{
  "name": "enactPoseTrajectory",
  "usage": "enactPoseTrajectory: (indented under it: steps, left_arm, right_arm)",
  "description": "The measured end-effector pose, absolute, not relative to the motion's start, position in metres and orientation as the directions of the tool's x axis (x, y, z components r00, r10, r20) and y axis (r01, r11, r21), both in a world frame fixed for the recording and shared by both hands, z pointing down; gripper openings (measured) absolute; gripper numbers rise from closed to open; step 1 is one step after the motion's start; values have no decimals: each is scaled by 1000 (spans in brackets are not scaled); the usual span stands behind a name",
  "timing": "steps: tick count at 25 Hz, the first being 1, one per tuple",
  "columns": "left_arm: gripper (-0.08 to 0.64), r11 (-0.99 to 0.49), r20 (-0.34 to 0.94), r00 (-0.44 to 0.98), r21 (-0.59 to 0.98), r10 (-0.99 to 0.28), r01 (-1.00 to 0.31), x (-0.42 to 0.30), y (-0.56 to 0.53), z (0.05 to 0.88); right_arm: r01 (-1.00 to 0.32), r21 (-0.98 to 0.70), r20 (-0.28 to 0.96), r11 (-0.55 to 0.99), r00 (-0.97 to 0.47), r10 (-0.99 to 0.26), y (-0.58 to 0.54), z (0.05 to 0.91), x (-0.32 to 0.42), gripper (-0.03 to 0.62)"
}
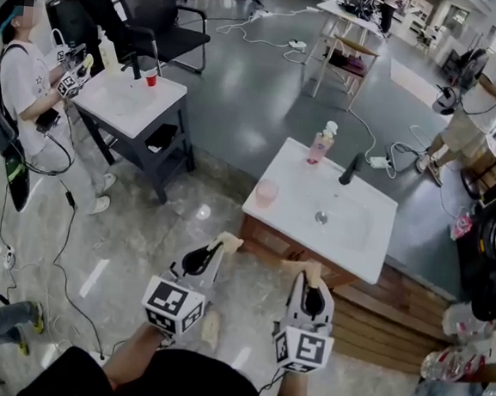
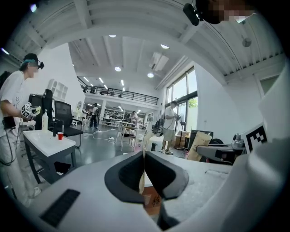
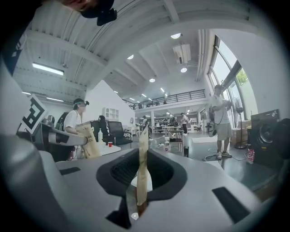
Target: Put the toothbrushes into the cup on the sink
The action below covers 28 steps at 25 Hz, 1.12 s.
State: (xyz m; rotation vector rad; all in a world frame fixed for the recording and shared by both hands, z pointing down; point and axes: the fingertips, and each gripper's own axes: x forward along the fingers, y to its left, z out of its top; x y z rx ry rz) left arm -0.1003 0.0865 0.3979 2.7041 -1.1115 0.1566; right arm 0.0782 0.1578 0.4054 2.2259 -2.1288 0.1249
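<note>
The right gripper (image 3: 144, 171) had its dark jaws closed on a flat tan toothbrush pack (image 3: 143, 145), which stood upright and edge-on between them. At the left, the left gripper (image 3: 78, 138) carried another tan pack (image 3: 90, 144). Beyond it, a person (image 3: 74, 121) in a white shirt stood by a white counter (image 3: 115, 148) bearing a red cup (image 3: 109, 144).

Open lab hall, freestanding sink (image 1: 361, 233), office chairs (image 1: 156, 17), floor cables (image 1: 242, 24) (mezzanine (image 2: 118, 94) behind)
</note>
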Motion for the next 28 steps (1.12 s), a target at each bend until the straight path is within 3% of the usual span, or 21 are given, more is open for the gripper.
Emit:
enactPoseTrajectory:
  steps: [18, 28]
  left_arm:
    - [6, -688, 159, 703, 145, -693, -711, -85, -3, 394]
    - [6, -578, 190, 595, 144, -781, -803, -61, -52, 404]
  right_arm:
    - [-999, -17, 79, -31, 30, -996, 64, 402, 93, 54]
    - [-994, -29, 102, 107, -109, -989, -13, 414, 130, 54]
